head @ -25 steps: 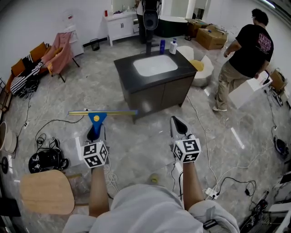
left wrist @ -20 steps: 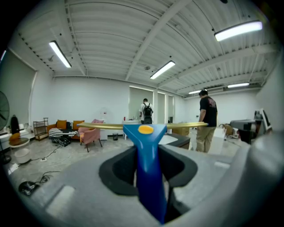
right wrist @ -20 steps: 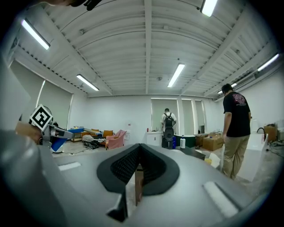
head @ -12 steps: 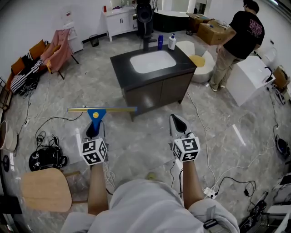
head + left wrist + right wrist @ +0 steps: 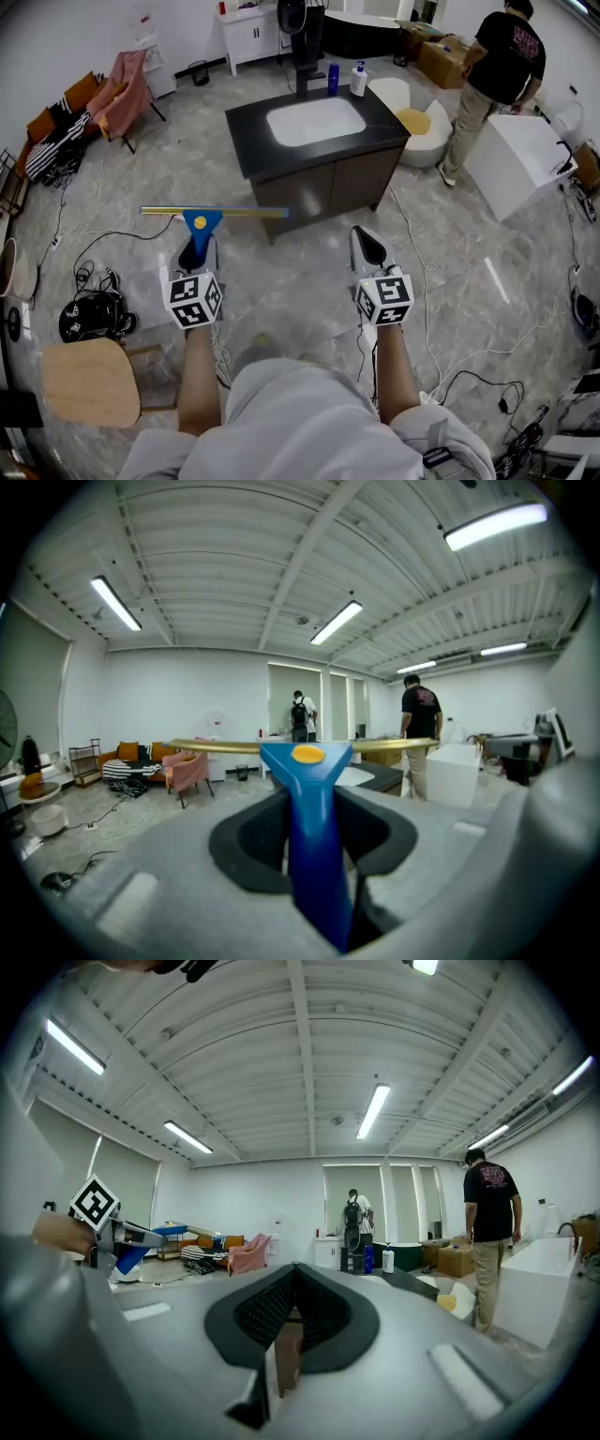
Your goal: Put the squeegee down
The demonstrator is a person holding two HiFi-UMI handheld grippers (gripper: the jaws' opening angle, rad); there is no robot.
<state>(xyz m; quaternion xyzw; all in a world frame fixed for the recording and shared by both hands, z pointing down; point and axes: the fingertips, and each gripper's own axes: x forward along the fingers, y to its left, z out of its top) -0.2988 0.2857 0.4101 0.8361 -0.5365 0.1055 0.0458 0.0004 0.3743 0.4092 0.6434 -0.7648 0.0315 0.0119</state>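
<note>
You're in a big open studio hall under strip lights (image 5: 336, 622). A lone sink cabinet (image 5: 323, 183) stands mid-floor, with cables (image 5: 89, 279) and cartons (image 5: 439, 58) lying about.

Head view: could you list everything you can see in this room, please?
squeegee: one, blue handle and gold bar, held in the left claw
sink cabinet: one, dark with white basin, centre
bottles: two, one blue, one white, cabinet's back edge
chair: one, pink, upper left
stool: one, pale wood, lower left
white cabinet: one, far wall
cardboard boxes: brown, upper right, count unclear
person: one, black shirt, upper right, beside a white box
cables: several, black and white, on the floor
left claw: one, grey, shut on the squeegee's handle
right claw: one, grey, shut, empty
</note>
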